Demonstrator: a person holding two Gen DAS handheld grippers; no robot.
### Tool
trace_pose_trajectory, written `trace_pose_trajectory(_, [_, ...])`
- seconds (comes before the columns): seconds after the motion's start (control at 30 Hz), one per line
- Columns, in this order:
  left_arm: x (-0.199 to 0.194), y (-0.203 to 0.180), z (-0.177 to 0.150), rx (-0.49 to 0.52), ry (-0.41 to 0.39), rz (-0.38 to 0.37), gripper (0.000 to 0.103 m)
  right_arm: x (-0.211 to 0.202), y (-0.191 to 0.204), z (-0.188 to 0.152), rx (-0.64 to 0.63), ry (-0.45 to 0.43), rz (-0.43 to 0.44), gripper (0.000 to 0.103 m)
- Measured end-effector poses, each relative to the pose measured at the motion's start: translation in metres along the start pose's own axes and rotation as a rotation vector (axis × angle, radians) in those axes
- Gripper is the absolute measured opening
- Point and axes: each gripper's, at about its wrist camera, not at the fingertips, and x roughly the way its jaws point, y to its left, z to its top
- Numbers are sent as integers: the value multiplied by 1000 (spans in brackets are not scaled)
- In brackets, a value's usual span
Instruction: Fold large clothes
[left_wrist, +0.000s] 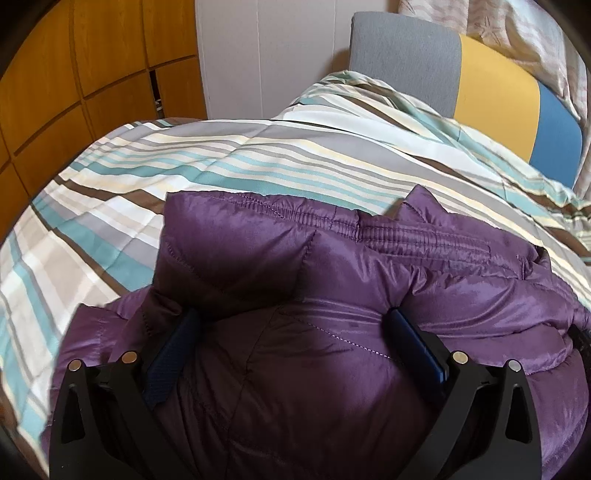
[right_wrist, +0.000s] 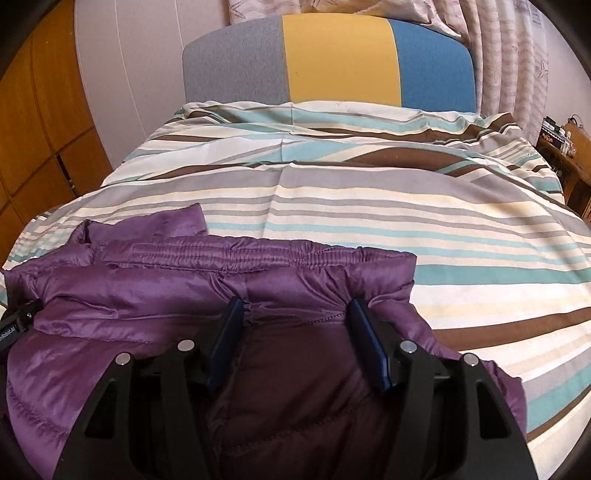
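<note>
The purple quilted puffer jacket (left_wrist: 295, 266) lies bunched at the near end of the bed, on the striped duvet (right_wrist: 406, 221), with its elasticated hem band turned toward the headboard (right_wrist: 332, 59). It looks light, soft and springy: the padding should squash under a grip and puff back, and the shiny shell will probably slide against itself, so folds may not stay put without a press. The left tool (left_wrist: 291, 332) has a thick fold of the jacket filling the space between its blue pads, which stand wide and dent the fabric on both sides, so it appears to be gripping. The right tool (right_wrist: 295, 325) likewise straddles a narrower bunch just behind the hem band, pads sunk into the padding. The stitched hem and quilting seams seem the firmest places to hold. No containers are in view; a cluttered shelf (right_wrist: 565, 147) sits right of the bed.
</note>
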Motion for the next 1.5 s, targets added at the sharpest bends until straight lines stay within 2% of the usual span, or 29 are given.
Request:
trace_pose_trajectory(0.07, [-15,1,-2,32,5,-7,100,-18,4,-1,-8,-41,9,61])
trace_pose_trajectory(0.13, [-42,4,-13,12,-45,-28,100,-44,8,-5,-3,-87,62,61])
trace_pose_trajectory(0.2, [-72,5,-32,-21,-106,-98,100,-76,21,-18,-19,-125,140,62])
trace_pose_trajectory(0.27, [-88,0,-48,-21,-145,-156,100,-93,37,-32,-58,-145,175,62])
trace_pose_trajectory(0.33, [-88,-13,-61,15,-139,-150,100,-98,55,-47,-105,-143,184,62])
trace_pose_trajectory(0.4, [-79,-25,-71,58,-119,-128,100,-89,69,-60,-140,-114,167,62])
trace_pose_trajectory(0.47, [-71,-27,-79,64,-137,-130,100,-78,73,-68,-148,-94,133,63])
trace_pose_trajectory(0.57, [-59,-24,-77,46,-96,-157,100,-63,79,-70,-179,-62,100,63])
trace_pose_trajectory(0.7, [-54,-30,-77,70,-83,-128,100,-50,79,-67,-187,-37,85,64])
trace_pose_trajectory(0.9, [-64,-22,-80,56,-92,-148,100,-53,74,-68,-181,-48,91,65])
trace_pose_trajectory(1.0, [-82,-8,-89,14,-111,-179,100,-69,69,-72,-155,-89,100,76])
trace_pose_trajectory(1.07, [-93,4,-97,-20,-130,-208,100,-79,64,-75,-134,-91,111,76])
trace_pose_trajectory(1.13, [-97,13,-104,-25,-146,-204,100,-92,58,-80,-99,-89,114,76])
trace_pose_trajectory(1.33, [-85,3,-106,37,-109,-168,100,-92,63,-95,-149,-67,46,78])
trace_pose_trajectory(1.5, [-101,20,-114,-18,-135,-225,100,-86,62,-96,-152,-58,38,81])
